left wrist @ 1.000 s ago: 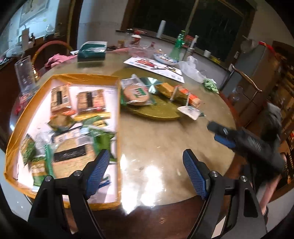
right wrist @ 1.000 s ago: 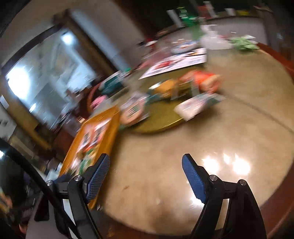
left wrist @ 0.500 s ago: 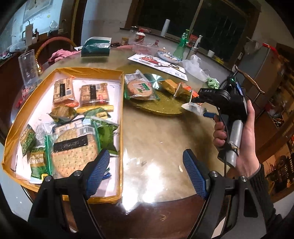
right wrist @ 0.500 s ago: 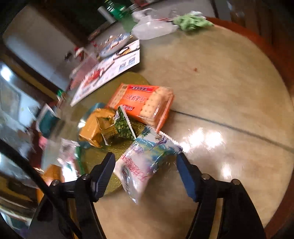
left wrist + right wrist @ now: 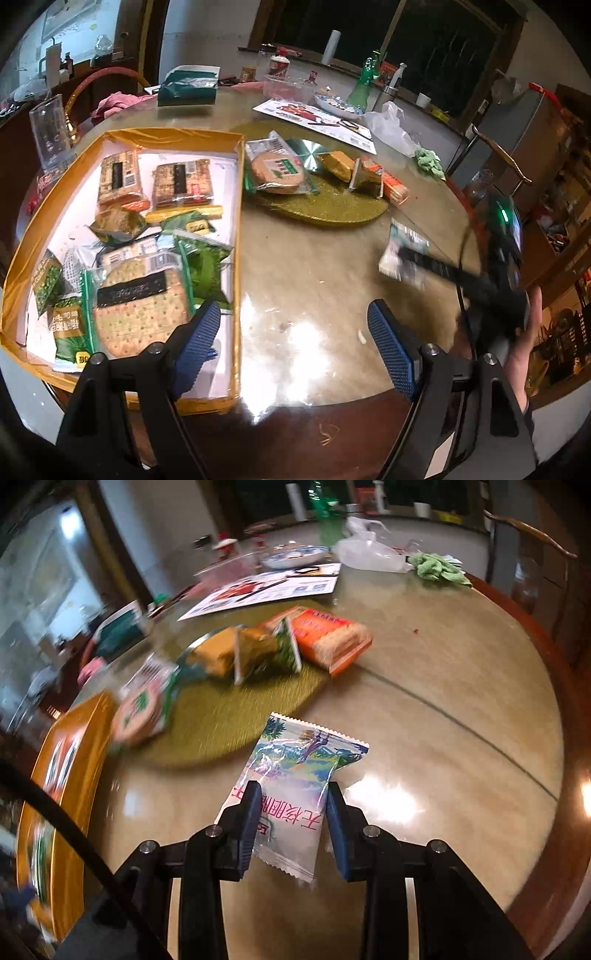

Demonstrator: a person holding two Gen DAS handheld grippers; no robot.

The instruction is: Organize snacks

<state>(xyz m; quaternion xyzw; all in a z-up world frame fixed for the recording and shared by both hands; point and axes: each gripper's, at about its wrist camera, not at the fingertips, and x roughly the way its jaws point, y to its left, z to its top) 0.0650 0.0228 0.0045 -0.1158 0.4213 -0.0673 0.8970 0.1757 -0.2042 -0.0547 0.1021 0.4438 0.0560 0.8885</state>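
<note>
My right gripper [image 5: 291, 819] is shut on a white snack packet [image 5: 295, 775] with a tree picture and red characters, held above the table. It shows blurred in the left wrist view [image 5: 404, 254], right of the green mat [image 5: 325, 206]. The mat carries a round cracker pack [image 5: 277, 170], a yellow packet [image 5: 338, 164], a green packet [image 5: 365, 179] and an orange cracker pack [image 5: 393, 184]. The gold-rimmed tray [image 5: 238, 258] at left holds several snack packs. My left gripper [image 5: 293, 343] is open and empty over the table's near edge.
A flyer [image 5: 314, 118], a plastic bag [image 5: 391, 125], a green cloth [image 5: 428, 162], a green bottle [image 5: 364, 85] and a teal box [image 5: 188, 88] lie at the far side. A clear jug [image 5: 48, 129] stands left of the tray. A chair [image 5: 498, 155] is at right.
My right gripper closed on the white packet and lifted it away from the mat's edge, toward me. My left gripper stayed open and nearly still.
</note>
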